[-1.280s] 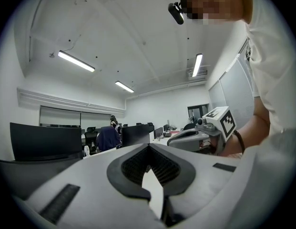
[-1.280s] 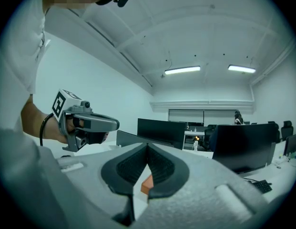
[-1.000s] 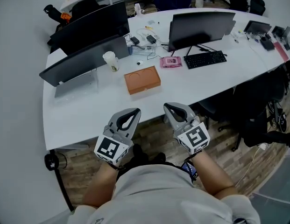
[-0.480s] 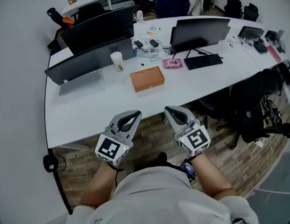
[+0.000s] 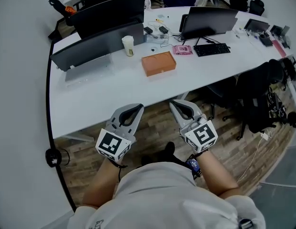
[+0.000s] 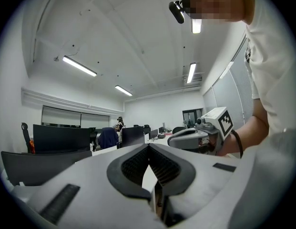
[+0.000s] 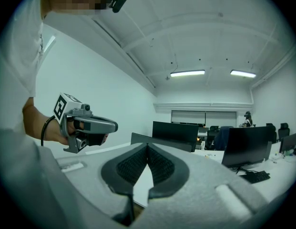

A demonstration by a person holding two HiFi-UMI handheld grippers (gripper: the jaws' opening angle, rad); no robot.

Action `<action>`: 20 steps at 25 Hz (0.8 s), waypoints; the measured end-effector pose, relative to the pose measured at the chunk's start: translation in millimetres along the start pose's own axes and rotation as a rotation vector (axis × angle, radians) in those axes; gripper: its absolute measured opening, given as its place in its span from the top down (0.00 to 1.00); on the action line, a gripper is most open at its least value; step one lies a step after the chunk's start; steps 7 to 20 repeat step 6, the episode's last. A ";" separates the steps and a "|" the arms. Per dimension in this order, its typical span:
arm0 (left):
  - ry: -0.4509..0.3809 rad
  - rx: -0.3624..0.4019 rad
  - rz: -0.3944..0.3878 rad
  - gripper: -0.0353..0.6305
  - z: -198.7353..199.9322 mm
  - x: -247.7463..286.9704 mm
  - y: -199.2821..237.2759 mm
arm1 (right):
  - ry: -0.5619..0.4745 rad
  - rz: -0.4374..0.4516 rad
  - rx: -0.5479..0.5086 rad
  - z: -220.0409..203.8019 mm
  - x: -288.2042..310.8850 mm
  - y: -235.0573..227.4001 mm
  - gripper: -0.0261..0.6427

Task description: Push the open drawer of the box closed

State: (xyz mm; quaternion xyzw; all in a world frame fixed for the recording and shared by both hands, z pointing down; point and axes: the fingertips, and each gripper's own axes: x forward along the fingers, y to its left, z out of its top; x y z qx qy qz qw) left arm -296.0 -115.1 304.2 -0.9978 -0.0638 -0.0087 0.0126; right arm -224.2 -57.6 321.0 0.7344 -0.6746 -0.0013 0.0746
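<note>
The orange-brown box (image 5: 158, 63) lies flat on the white table (image 5: 100, 99), well ahead of both grippers; I cannot make out its drawer from here. In the head view my left gripper (image 5: 137, 108) and right gripper (image 5: 175, 103) are held side by side over the wooden floor, just short of the table's near edge. Both point towards the table. The left gripper (image 6: 148, 147) has its jaws together with nothing between them. The right gripper (image 7: 148, 146) is likewise shut and empty. Each gripper view also shows the other gripper alongside.
Dark monitors (image 5: 100, 42) stand behind the box, another monitor (image 5: 209, 20) at the right. A paper cup (image 5: 128, 45), a pink item (image 5: 182, 50) and a keyboard (image 5: 211, 49) lie near the box. Black chairs and bags (image 5: 262, 97) crowd the table's right end.
The table and box have slid up and to the right in the head view, now farther from me. Both grippers moved together and stayed shut; their tips no longer overlap the table edge.
</note>
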 end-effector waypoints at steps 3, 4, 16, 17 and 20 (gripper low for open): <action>-0.006 0.001 -0.008 0.95 2.7 -8.4 1.6 | -0.011 -0.002 -0.013 9.4 3.7 11.0 0.96; -0.007 0.002 -0.010 0.95 3.3 -9.8 2.8 | -0.013 -0.002 -0.012 10.7 5.5 13.5 0.96; -0.008 0.003 -0.013 0.95 4.0 -12.3 5.2 | -0.014 0.000 -0.008 12.3 9.0 18.4 0.96; -0.008 0.003 -0.013 0.95 4.0 -12.3 5.2 | -0.014 0.000 -0.008 12.3 9.0 18.4 0.96; -0.008 0.003 -0.013 0.95 4.0 -12.3 5.2 | -0.014 0.000 -0.008 12.3 9.0 18.4 0.96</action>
